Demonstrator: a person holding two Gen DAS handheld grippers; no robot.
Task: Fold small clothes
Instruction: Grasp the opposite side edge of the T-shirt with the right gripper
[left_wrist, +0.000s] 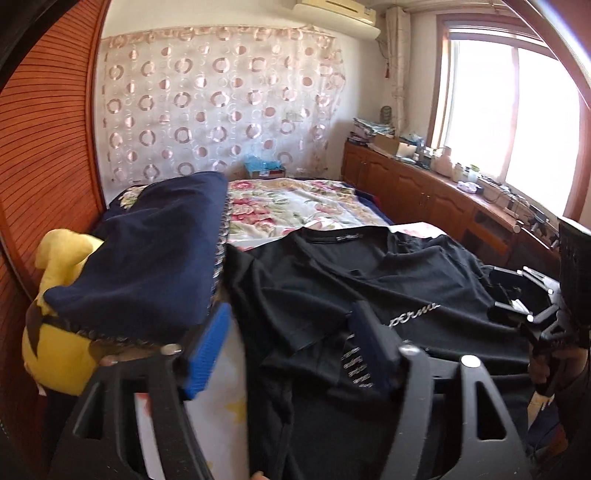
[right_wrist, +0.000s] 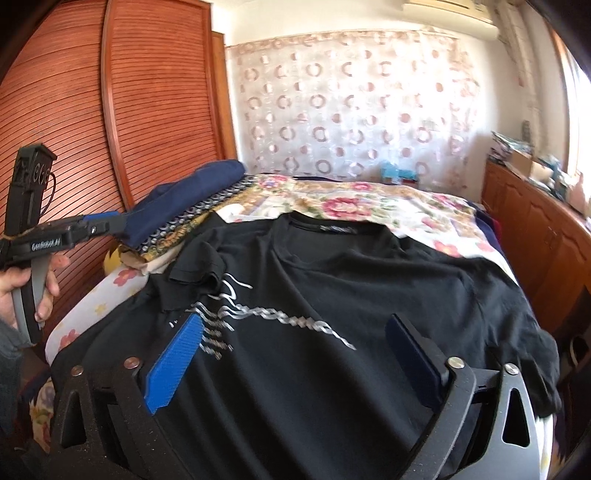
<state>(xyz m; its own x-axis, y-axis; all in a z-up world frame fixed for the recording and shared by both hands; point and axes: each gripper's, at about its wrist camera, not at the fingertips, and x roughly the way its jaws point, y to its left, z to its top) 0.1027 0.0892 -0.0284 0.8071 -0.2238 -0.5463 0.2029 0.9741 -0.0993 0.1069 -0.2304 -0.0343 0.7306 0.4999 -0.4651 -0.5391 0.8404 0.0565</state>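
Shirt first: black T-shirt (right_wrist: 369, 295), front up on flowered bed cover (right_wrist: 424, 210), directly under and ahead of right gripper (right_wrist: 295, 350). Lies mostly flat, with the sleeve at that gripper's left already turned in over the chest. Right gripper: jaws wide, pads (right_wrist: 177, 354) apart above the cloth, pinching nothing. Left gripper (left_wrist: 288, 314): jaws also apart, with an edge of black sleeve between them but not squeezed. Just left of its blue pad (left_wrist: 207, 350), folded navy garment (left_wrist: 147, 266) on a pile, and yellow plush toy (left_wrist: 62, 314) lower down.

Seems an early folding stage: one side in, other side and bottom not yet done. Next probably calls for closing on the sleeve at the right gripper's right, or on the hem, then carrying it across without dragging the whole shirt.

Writing: "GenRobot.AI" on the left gripper's body, beside the person's hand (right_wrist: 26, 291). Silver script print (right_wrist: 295, 321) across the chest, not readable with certainty. Small neck label (right_wrist: 334, 229), too blurred.
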